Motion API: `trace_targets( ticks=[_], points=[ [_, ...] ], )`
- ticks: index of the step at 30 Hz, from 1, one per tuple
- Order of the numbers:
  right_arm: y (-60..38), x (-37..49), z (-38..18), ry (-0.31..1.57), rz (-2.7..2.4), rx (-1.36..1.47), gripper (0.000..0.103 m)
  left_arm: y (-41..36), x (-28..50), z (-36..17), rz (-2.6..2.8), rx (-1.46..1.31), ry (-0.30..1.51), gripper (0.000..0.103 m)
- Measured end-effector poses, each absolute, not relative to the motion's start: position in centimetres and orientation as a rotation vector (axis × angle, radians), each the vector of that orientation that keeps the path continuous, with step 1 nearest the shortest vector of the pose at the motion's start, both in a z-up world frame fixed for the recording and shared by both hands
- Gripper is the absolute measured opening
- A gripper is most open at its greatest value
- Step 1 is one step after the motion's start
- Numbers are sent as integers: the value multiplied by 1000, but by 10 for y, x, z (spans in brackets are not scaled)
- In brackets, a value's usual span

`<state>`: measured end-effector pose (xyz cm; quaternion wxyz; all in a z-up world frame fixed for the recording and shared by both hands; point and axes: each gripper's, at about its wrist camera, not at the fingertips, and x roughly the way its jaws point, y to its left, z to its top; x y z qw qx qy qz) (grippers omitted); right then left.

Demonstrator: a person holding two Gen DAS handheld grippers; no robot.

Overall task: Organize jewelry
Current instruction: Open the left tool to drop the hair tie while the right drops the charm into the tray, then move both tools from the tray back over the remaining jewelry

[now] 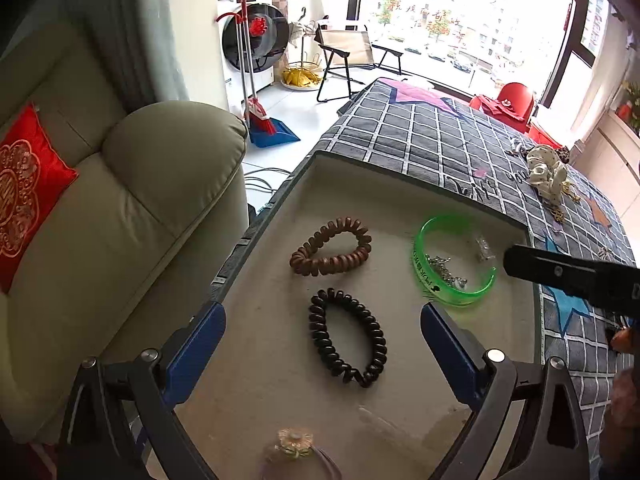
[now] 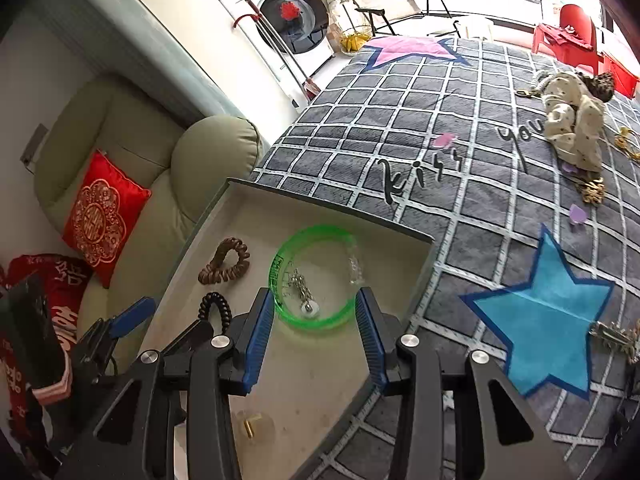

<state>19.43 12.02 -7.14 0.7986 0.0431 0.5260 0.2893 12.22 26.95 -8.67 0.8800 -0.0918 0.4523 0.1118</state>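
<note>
Green bangle (image 2: 314,280) and two coil bands already lie in my tray (image 2: 320,208), both tongs spread and empty, while a loose heap of jewelry (image 2: 576,136) at two o'clock awaits sorting.

Daylight floods in from the big window (image 1: 460,20) ahead of me, blown out to white glare; the tray (image 1: 360,184) sits evenly lit with soft shadows. Both my views bend hard at the edges, corners going black; focus stays sharp.
</note>
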Motion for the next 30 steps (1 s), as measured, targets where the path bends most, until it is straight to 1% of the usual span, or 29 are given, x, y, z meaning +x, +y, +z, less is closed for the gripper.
trace_targets(
  ticks=[4, 5, 6, 8, 9, 11, 13, 15, 17, 19, 20, 30],
  points=[
    [115, 183, -66, 1114, 625, 94, 46, 265, 120, -84, 229, -188, 932, 99],
    [114, 181, -65, 1112, 624, 91, 50, 264, 118, -83, 228, -185, 927, 99],
    [113, 178, -64, 1109, 621, 87, 53, 263, 117, -83, 227, -184, 926, 103],
    [110, 172, -61, 1100, 616, 77, 64, 262, 114, -83, 220, -186, 927, 103],
    [109, 170, -60, 1096, 616, 75, 66, 261, 113, -83, 217, -187, 931, 103],
    [106, 164, -57, 1084, 610, 72, 73, 260, 110, -83, 216, -185, 934, 103],
    [102, 161, -54, 1076, 611, 80, 79, 259, 107, -82, 219, -180, 934, 103],
    [99, 157, -52, 1068, 610, 83, 81, 258, 103, -81, 217, -178, 939, 103],
    [96, 151, -50, 1063, 597, 68, 88, 257, 100, -80, 216, -175, 943, 103],
    [93, 145, -50, 1058, 586, 54, 91, 253, 97, -78, 215, -162, 947, 103],
    [91, 142, -51, 1055, 582, 49, 102, 251, 95, -77, 219, -150, 947, 103],
    [59, 118, -51, 1067, 593, 86, 103, 234, 79, -67, 249, -101, 937, 103]
  ],
)
